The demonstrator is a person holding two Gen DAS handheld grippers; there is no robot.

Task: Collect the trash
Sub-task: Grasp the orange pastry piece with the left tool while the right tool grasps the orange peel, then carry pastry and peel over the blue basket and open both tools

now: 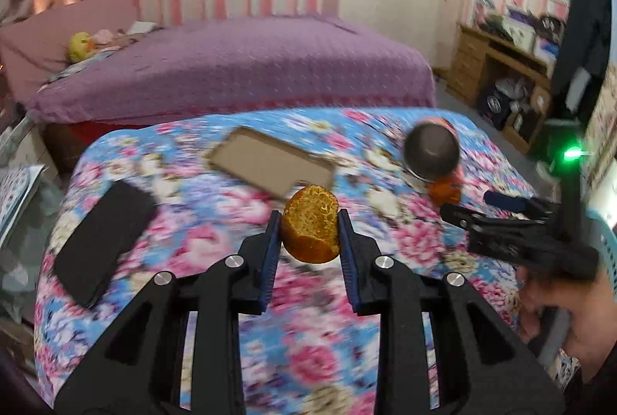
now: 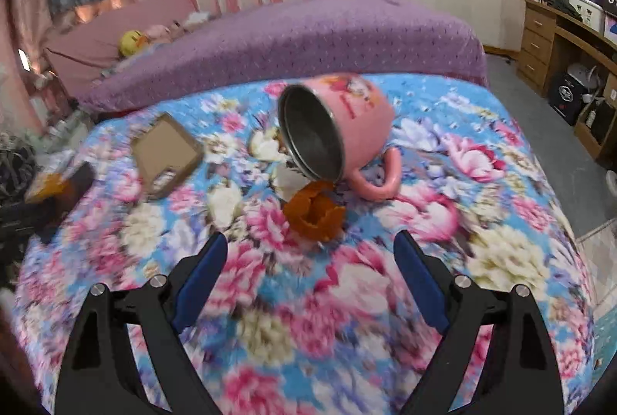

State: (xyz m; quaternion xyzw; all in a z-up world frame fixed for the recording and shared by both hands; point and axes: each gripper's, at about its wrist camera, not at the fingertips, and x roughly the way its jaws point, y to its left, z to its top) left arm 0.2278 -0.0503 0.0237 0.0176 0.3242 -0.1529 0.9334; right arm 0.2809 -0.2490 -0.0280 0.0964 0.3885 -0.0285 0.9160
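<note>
1. Left gripper: fingers pinch a piece of orange peel at its sides, clear of the floral worktop. Keep the squeeze steady; the curved peel could slip.
2. Right gripper: fingers spread wide, empty, aimed at a second peel lying against the tipped pink mug. Close low, avoiding the mug's rim.
3. No bin is visible; both views are motion-blurred, and the cardboard lid and black slab are unidentifiable.

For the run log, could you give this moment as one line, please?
left gripper: shut on peel | right gripper: open, before second peel by mug
</note>
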